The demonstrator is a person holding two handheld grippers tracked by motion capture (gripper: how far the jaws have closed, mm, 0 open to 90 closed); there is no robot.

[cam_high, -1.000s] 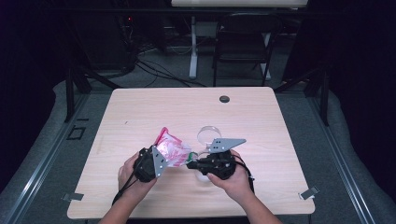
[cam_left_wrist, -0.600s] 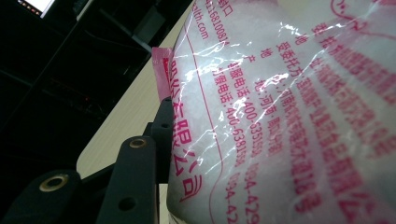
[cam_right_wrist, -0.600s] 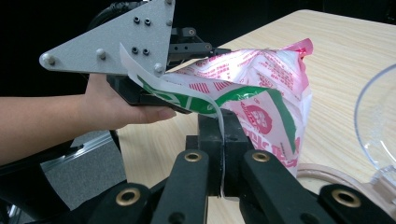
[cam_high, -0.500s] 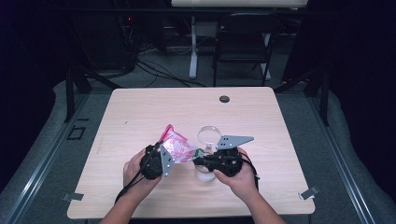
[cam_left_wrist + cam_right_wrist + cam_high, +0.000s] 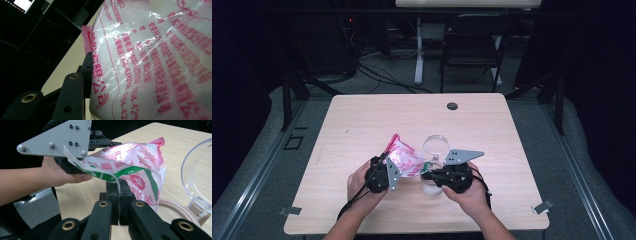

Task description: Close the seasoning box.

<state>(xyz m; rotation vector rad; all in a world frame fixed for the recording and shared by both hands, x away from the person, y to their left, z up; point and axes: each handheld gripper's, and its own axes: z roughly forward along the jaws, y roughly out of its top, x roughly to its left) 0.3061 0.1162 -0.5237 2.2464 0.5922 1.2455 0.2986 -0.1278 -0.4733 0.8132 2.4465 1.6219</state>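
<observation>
1. One plastic bag (image 5: 404, 159) of white granules, printed with pink and green lettering, is held just above the counter (image 5: 362, 125), nearer its front edge than its back and a little left of centre. Its long axis runs from the left hand up toward the back left corner, where a pink sealed end (image 5: 393, 140) sticks out.
2. The left gripper (image 5: 388, 172) clamps the bag's body from the left; in the left gripper view one black jaw presses flat against the bulging film (image 5: 155, 62).
3. The right gripper (image 5: 119, 200) comes in from the right, with its jaws pressed together and pinching a thin strip of the bag's film with a green stripe (image 5: 112, 176). The strip stretches from the bag's right corner back into the jaws.
4. The key relation is that the two grippers face each other across the bag, left on the bulk and right on the corner strip. A pull by the right gripper away from the left would probably tear or open that corner. Both hands are equally close to the bag.
5. Just right of the bag and behind the right gripper stands one clear round container (image 5: 435, 146) with a hinged clear lid (image 5: 200, 170) raised and a pale rim (image 5: 175, 210).
6. Count: one bag, one container, two grippers, one counter.
</observation>
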